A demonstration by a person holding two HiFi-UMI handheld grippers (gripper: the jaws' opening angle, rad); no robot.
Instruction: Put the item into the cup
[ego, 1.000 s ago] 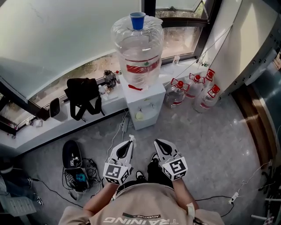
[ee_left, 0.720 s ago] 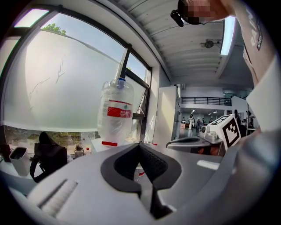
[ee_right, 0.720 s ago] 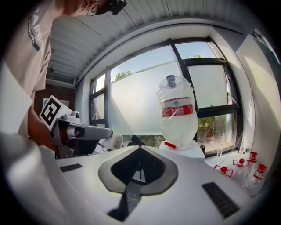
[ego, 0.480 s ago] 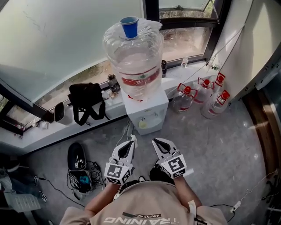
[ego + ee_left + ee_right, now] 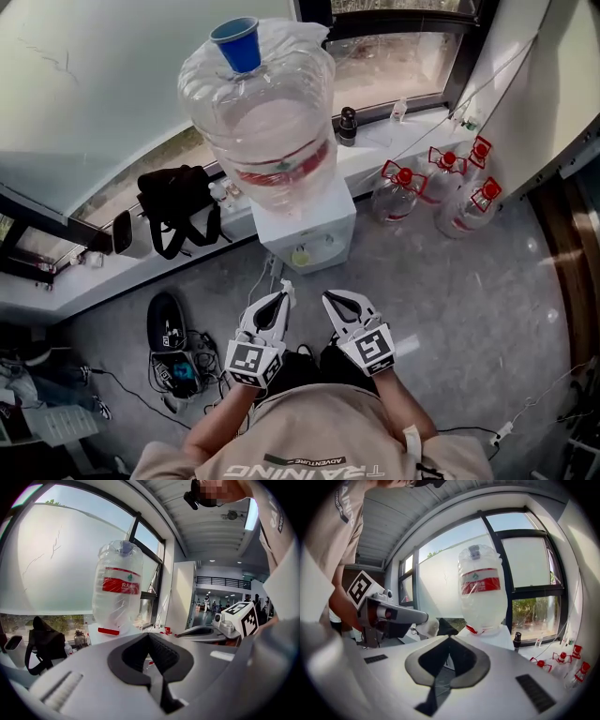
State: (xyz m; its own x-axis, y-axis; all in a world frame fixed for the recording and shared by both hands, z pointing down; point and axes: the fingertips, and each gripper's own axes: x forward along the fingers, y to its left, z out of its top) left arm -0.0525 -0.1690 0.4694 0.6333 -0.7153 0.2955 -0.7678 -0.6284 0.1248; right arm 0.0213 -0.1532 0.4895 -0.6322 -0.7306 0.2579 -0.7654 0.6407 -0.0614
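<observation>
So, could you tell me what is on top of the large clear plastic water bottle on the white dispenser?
A blue plastic cup stands upright, mouth up, on the upturned bottle. Nothing shows inside it; the bottle surface under it is covered.

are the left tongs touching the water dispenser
Apart. The head view shows bare grey floor between the left tongs and the water dispenser; the left gripper view shows it well ahead of them.
</observation>
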